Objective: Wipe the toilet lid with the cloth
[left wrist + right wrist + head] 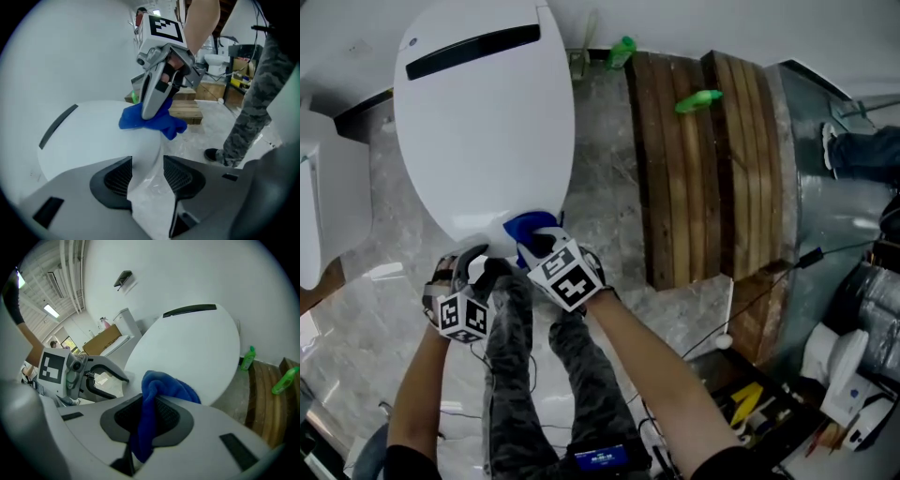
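The white toilet lid [483, 122] lies closed, with a dark slot near its far end. A blue cloth [530, 227] rests on the lid's near edge. My right gripper [534, 246] is shut on it, and in the right gripper view the cloth [164, 387] bunches up between the pads and hangs below them. My left gripper [478, 262] sits just left of the right one, at the lid's front rim. Its jaws stand apart in the left gripper view [146, 176] with only the lid's edge [89, 140] and floor showing between them.
A wooden plank platform [703, 159] lies right of the toilet, with one green bottle [698, 100] on it and another [622, 52] at the wall. A second white fixture [323, 197] stands at the left. The person's legs [516, 375] are below the grippers; cables and tools [750, 398] clutter the bottom right.
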A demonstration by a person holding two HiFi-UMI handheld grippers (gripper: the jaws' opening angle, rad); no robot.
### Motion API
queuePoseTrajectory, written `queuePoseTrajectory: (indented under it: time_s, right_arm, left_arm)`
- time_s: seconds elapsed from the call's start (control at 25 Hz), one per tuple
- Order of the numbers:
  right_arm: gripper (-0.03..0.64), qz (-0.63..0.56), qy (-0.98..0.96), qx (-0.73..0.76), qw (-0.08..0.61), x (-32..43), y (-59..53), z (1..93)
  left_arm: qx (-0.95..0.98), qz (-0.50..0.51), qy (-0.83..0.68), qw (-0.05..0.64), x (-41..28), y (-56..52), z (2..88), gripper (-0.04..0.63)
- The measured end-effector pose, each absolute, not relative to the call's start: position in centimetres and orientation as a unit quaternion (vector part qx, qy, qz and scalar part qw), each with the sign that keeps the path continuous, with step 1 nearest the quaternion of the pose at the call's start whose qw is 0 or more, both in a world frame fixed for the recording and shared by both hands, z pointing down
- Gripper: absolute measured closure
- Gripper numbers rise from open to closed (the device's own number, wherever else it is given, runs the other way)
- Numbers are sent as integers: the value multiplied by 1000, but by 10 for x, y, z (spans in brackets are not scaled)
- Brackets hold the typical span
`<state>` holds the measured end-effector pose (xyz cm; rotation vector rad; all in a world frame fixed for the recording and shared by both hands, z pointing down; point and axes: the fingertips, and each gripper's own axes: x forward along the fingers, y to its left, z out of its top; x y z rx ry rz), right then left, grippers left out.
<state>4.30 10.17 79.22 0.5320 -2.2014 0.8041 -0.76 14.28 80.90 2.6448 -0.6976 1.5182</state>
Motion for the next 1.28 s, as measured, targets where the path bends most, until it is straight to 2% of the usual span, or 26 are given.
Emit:
queuePoseTrajectory:
  time_s: [0.44, 0.84, 0.88, 0.92, 1.28]
  right_arm:
    - [560, 287, -865, 183, 369, 83, 143, 809]
    - [560, 298, -862, 231, 338, 81, 143, 853]
    - [560, 301, -861, 236, 335, 81, 144, 857]
    - [560, 305, -860, 241, 331, 81, 146, 860]
    - [560, 298, -865, 248, 319, 78, 160, 872]
  left_arm:
    - [781, 528, -303, -142, -5, 141, 824, 402]
    - [773, 480, -330, -251, -6, 145, 836, 373]
    - [775, 479, -323, -255, -6, 148, 840, 340]
    - [777, 478, -318, -257, -6, 150, 844, 201]
    - [756, 492, -337, -269, -10, 125, 846, 190]
